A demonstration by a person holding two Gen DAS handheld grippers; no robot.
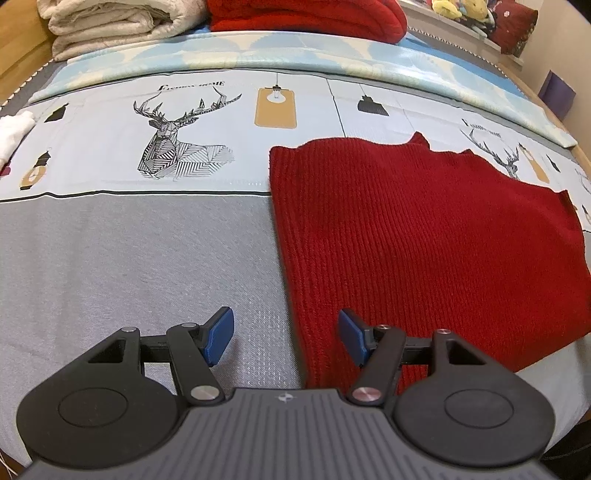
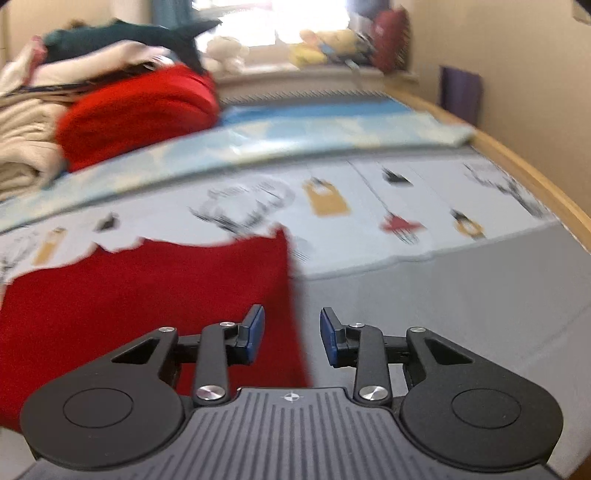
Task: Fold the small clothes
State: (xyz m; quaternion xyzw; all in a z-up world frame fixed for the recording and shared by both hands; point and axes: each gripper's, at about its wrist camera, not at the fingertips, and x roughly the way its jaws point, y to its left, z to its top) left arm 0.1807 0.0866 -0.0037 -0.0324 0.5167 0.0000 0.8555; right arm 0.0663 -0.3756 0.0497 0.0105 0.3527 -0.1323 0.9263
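Bed [image 1: 129, 258], grey and printed sheet; red knit [image 1: 424, 236] flat on its near right part, folded to a rectangle. Left gripper [image 1: 286, 338]: jaws open, empty, over the knit's left edge; right gripper [image 2: 291, 334]: jaws apart, empty, over its right edge. Step, likely: between folds; next calls for gripping both near corners.

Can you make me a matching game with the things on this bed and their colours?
Things:
1. knitted garment lying flat
2. folded blanket at the back
3. lamp tag print on the sheet
4. pads of the left tool

Colours:
A. blue
B. cream
C. red
D. mustard yellow

Pairs: 1-C, 2-B, 3-D, 4-A
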